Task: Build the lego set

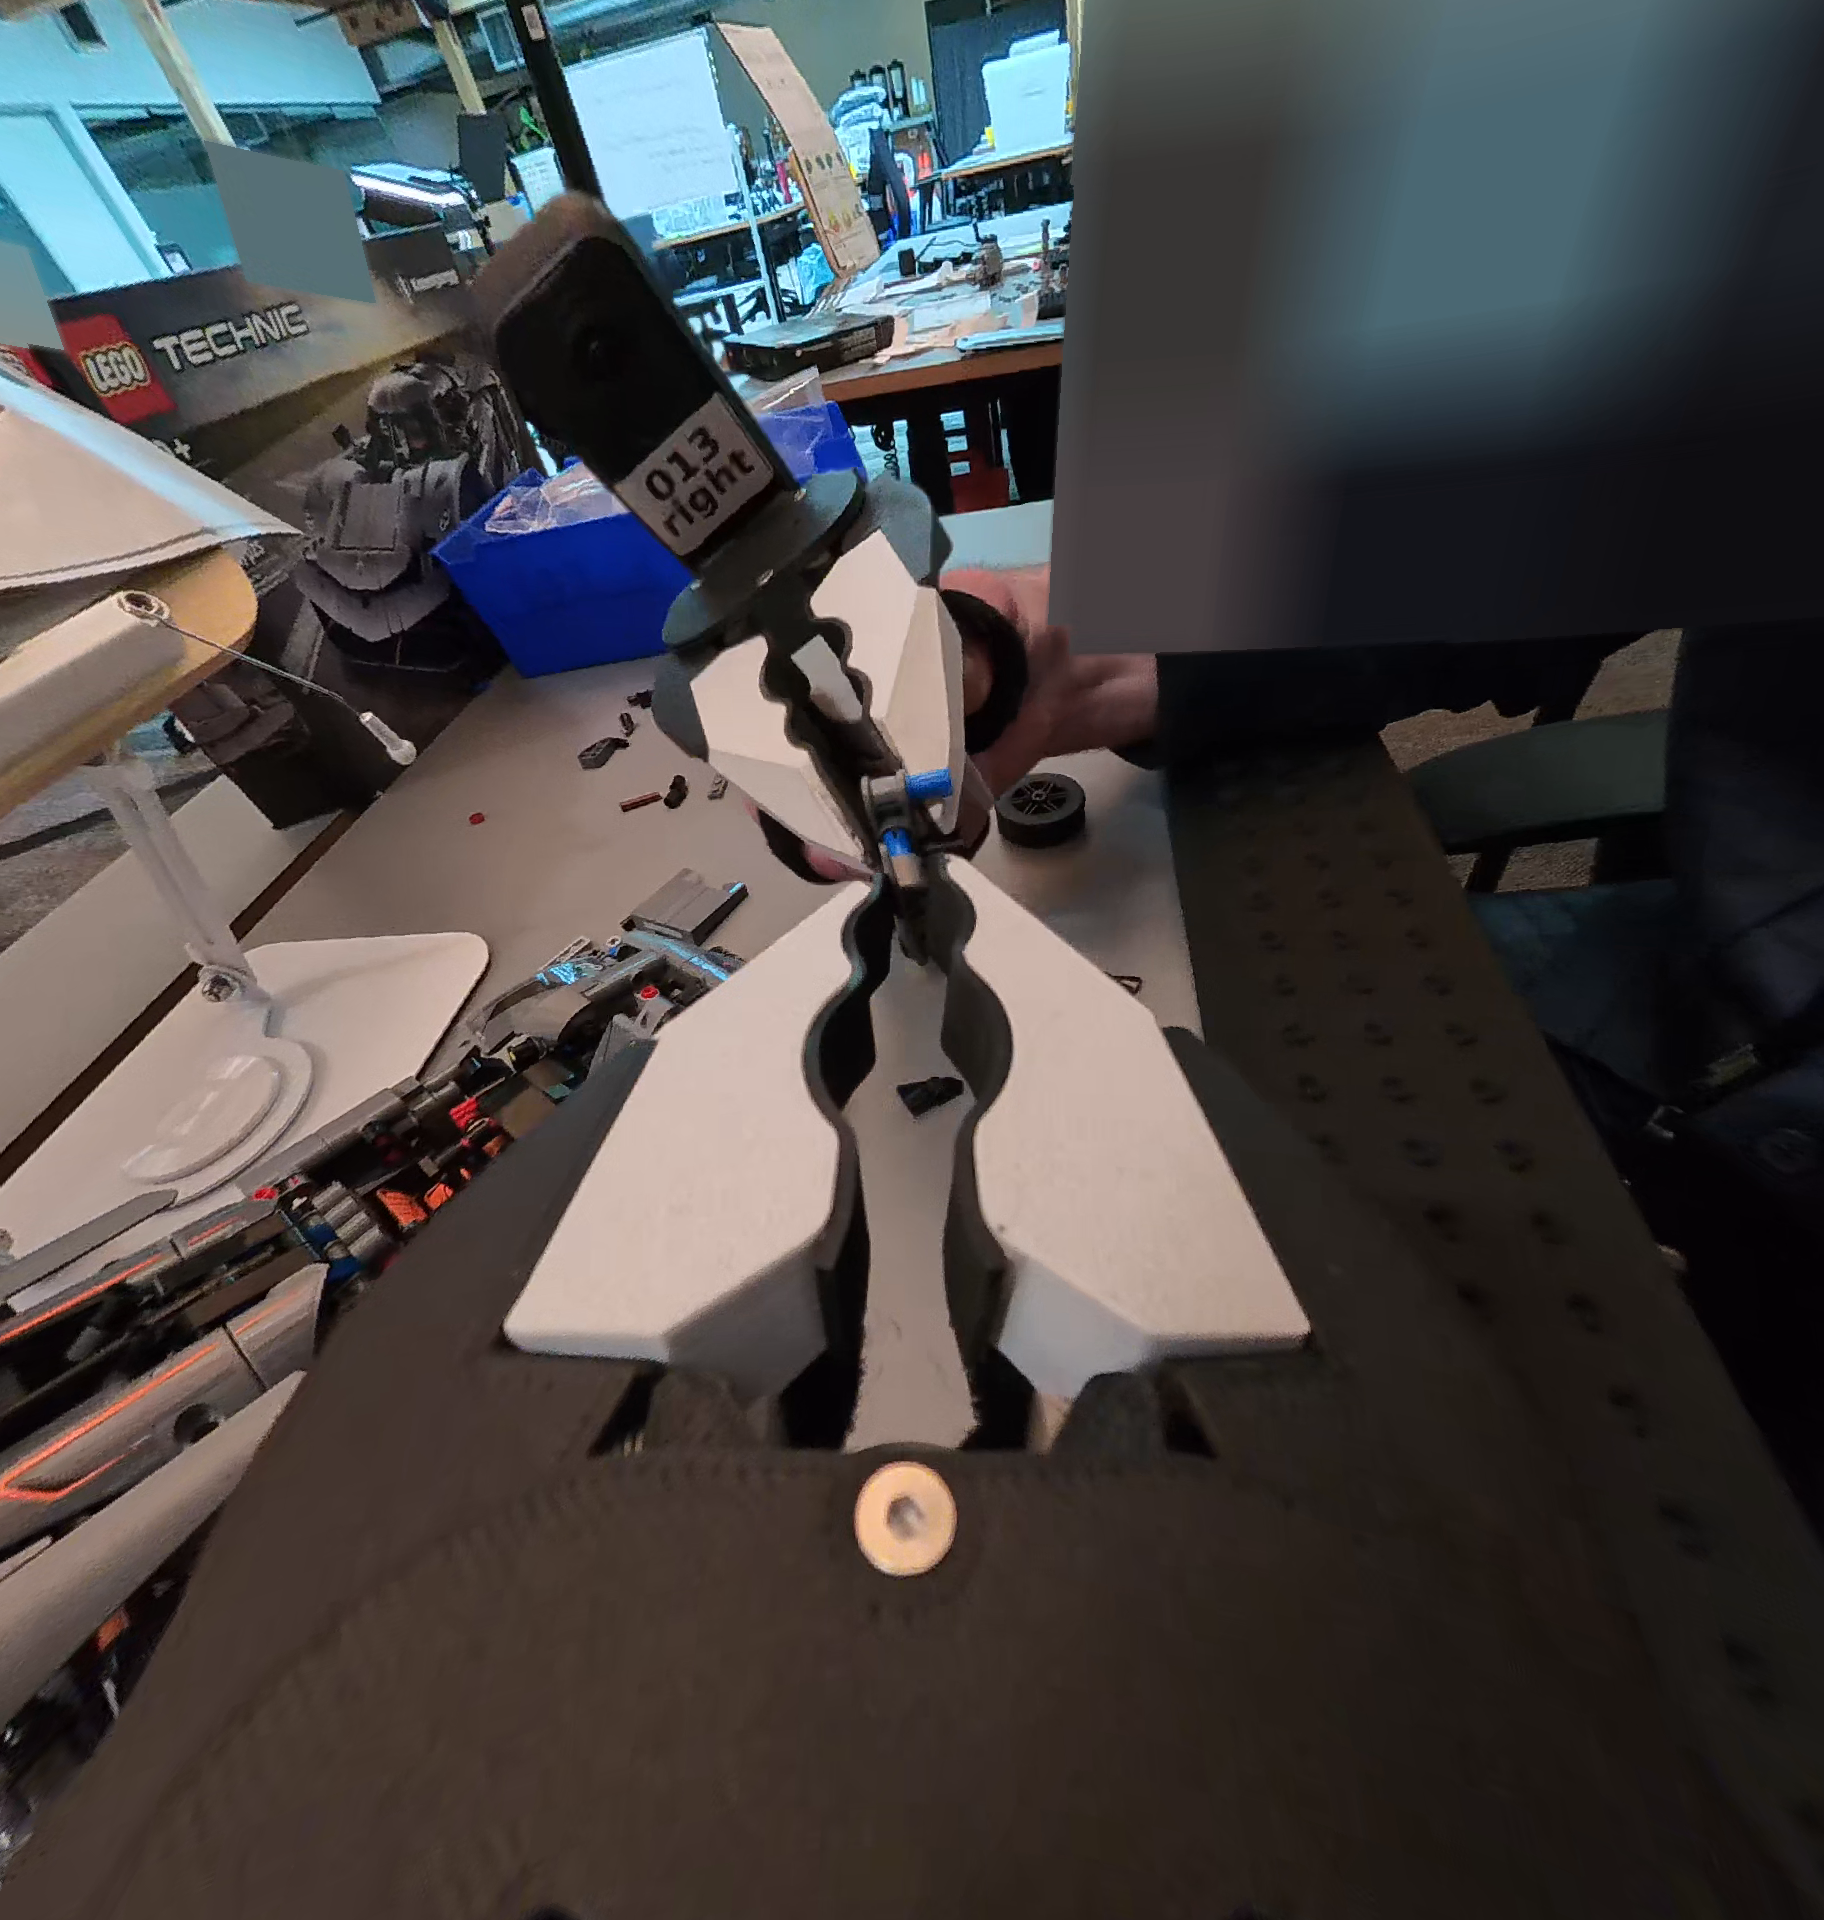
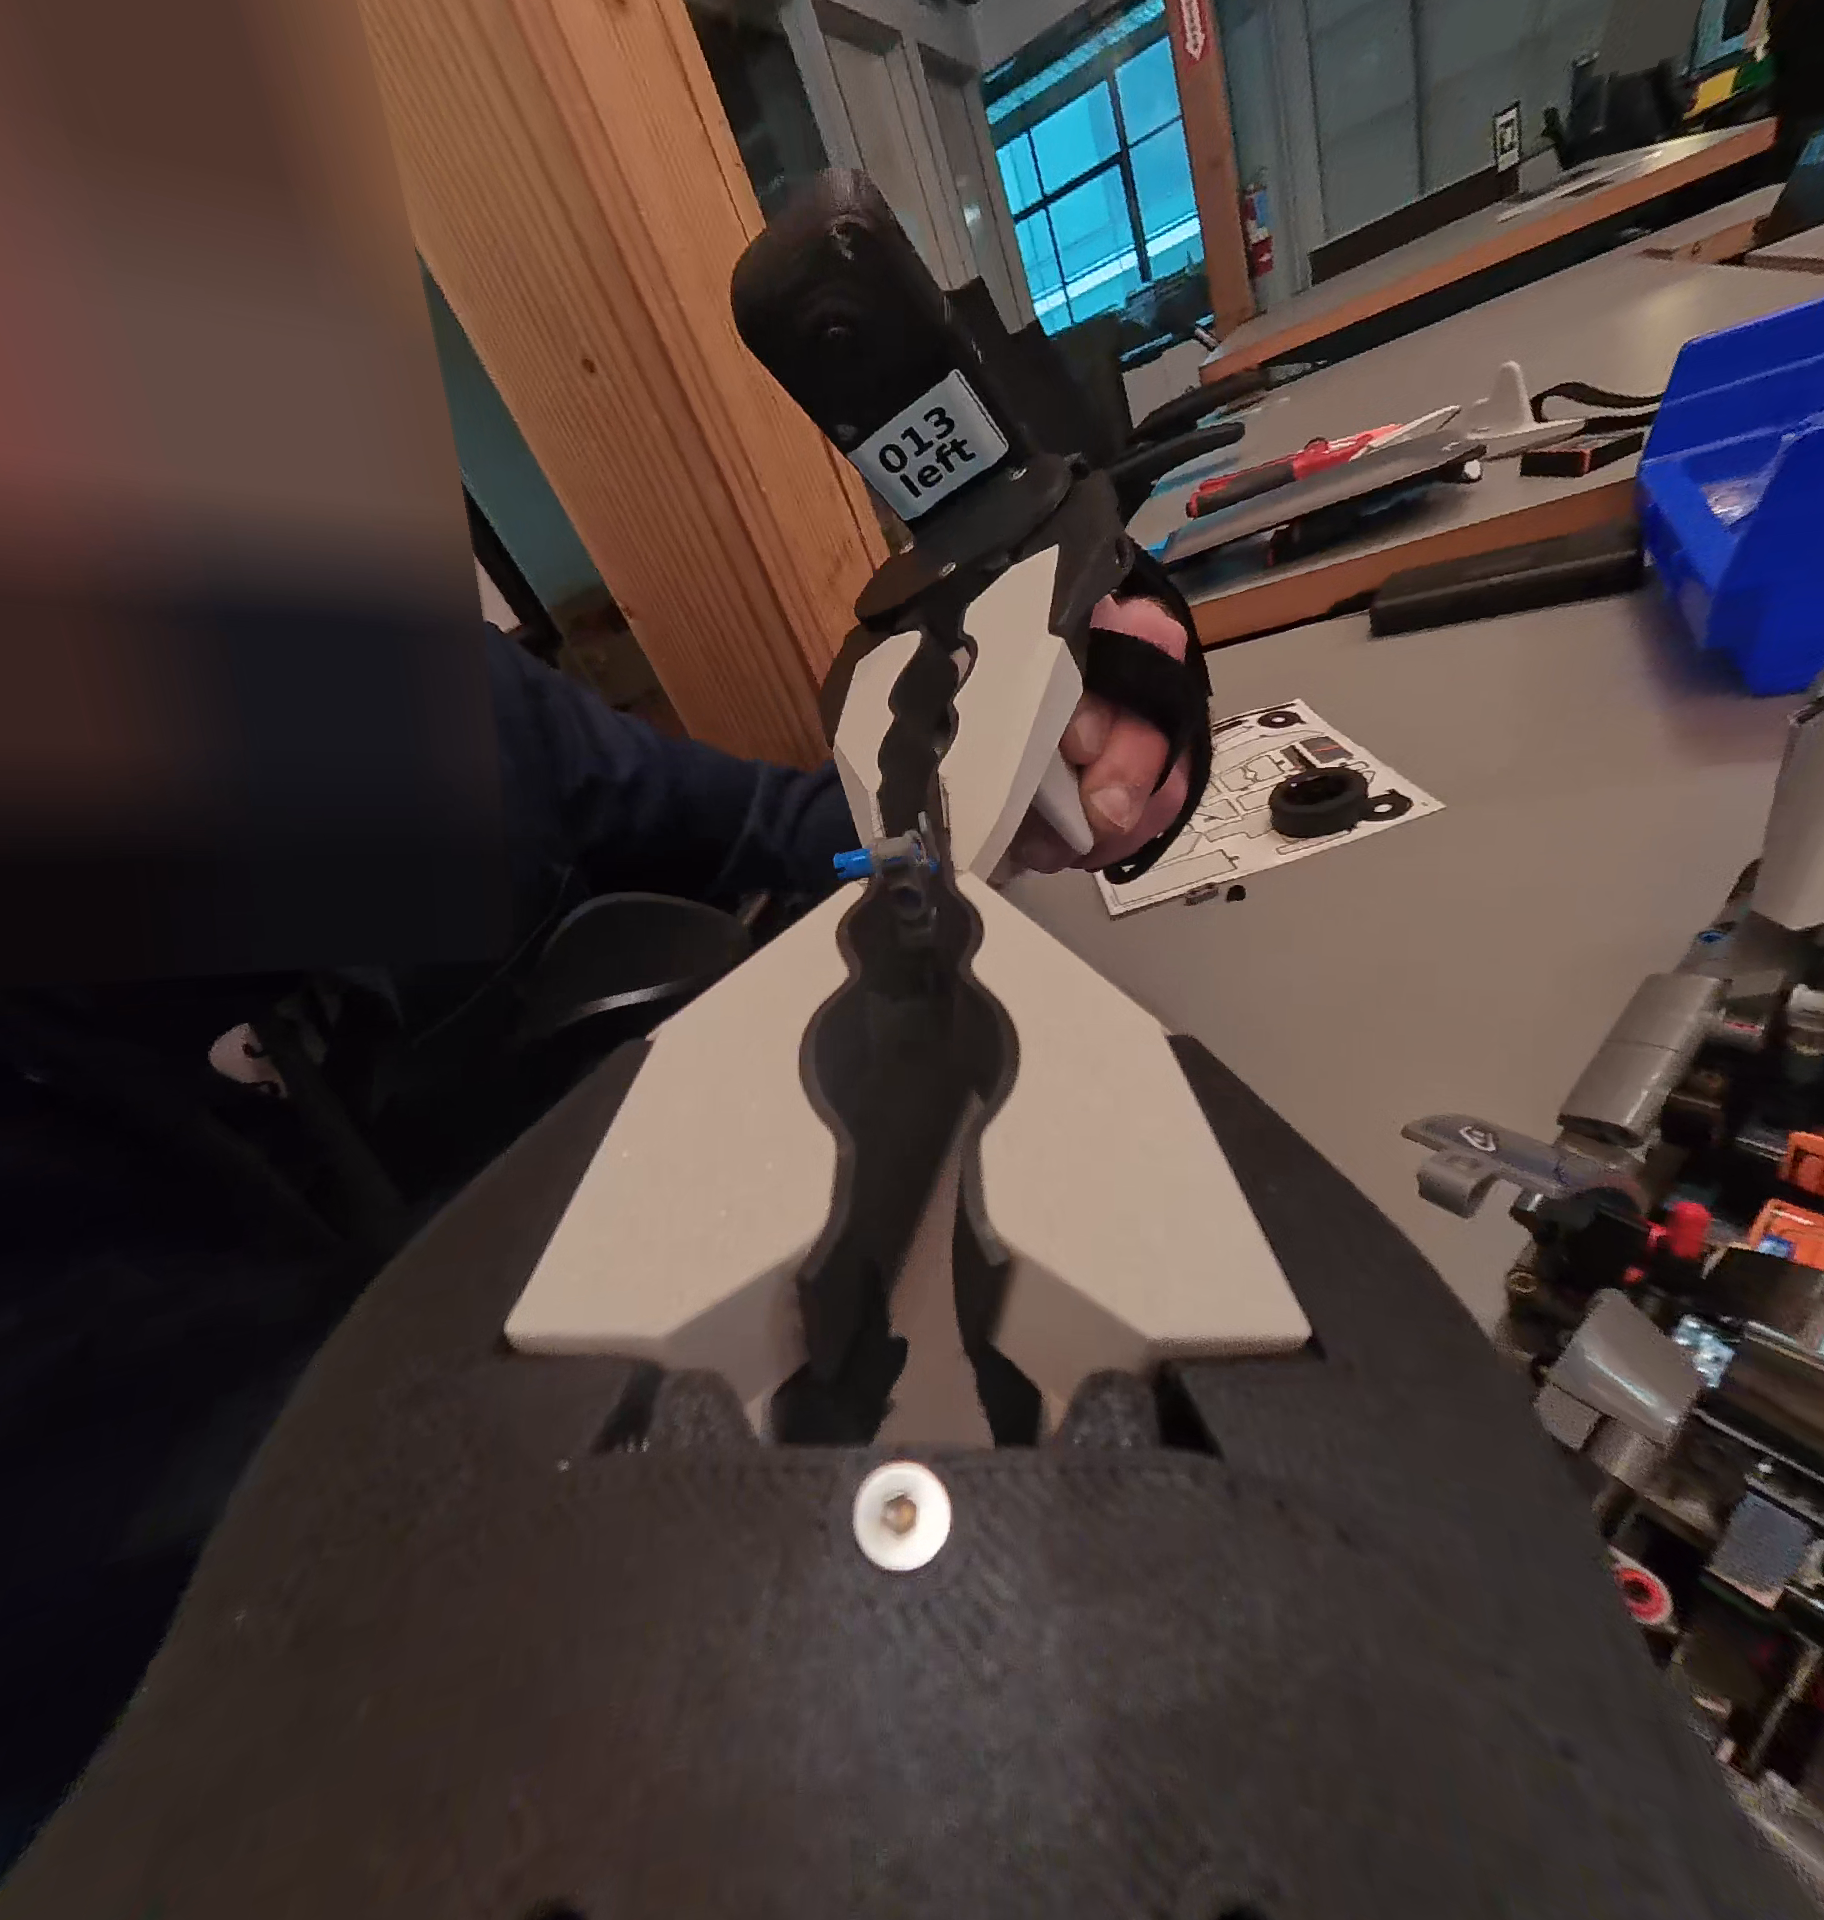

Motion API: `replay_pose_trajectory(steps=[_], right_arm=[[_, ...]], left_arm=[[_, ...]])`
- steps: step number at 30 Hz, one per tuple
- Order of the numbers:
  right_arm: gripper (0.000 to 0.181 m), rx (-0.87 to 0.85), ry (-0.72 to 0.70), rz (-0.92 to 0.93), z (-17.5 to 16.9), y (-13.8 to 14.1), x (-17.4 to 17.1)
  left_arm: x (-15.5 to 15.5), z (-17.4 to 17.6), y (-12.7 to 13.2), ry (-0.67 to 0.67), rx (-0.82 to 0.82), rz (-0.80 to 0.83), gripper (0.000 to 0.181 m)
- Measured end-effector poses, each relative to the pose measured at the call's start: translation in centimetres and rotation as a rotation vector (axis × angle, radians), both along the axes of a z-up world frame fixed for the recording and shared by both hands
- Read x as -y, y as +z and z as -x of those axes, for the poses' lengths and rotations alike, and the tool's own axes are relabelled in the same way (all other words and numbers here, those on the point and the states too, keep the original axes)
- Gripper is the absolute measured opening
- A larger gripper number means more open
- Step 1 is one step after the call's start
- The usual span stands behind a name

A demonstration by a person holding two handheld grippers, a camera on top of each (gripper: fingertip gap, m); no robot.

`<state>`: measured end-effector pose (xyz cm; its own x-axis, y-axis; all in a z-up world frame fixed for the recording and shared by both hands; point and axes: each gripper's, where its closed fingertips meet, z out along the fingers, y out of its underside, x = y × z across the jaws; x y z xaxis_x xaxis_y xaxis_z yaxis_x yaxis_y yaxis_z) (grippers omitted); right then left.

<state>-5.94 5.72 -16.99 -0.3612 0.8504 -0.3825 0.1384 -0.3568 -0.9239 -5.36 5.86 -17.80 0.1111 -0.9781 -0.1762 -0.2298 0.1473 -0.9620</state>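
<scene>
The left gripper and the right gripper are held tip to tip above the grey counter. Between the two sets of tips a small grey lego piece with blue pins is seen, raised clear of the counter. Both grippers are closed down to a narrow gap at the tips, and each appears clamped on one end of that piece (the exact contact is partly hidden by the dark finger pads). In the right wrist view the same piece is seen with a blue pin projecting to the left.

A partly built lego model, grey and black with orange accents, lies on the counter to the left of the left gripper. A loose black wheel rests on the counter just beyond the grippers, and small dark parts are scattered farther off. A blue bin and the set's box stand at the far edge. A second tyre is noted on a printed sheet.
</scene>
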Motion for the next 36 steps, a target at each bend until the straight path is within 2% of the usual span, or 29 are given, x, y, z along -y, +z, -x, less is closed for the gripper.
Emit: replay_pose_trajectory(steps=[9,16,36], right_arm=[[0.011,-0.006,-0.043,-0.023,-0.11,-0.05,-0.48],[0.006,-0.002,-0.096,-0.114,-0.23,-0.06,-0.8],[0.005,0.025,-0.117,-0.224,-0.14,-0.28,-0.31]], left_arm=[[-0.28,-0.01,-0.01,0.013,0.01,0.01,0.004],[-0.37,0.09,0.0,0.02,0.008,0.009,0.004],[-0.3,-0.12,-0.49,0.009,-0.014,0.034,0.004]])
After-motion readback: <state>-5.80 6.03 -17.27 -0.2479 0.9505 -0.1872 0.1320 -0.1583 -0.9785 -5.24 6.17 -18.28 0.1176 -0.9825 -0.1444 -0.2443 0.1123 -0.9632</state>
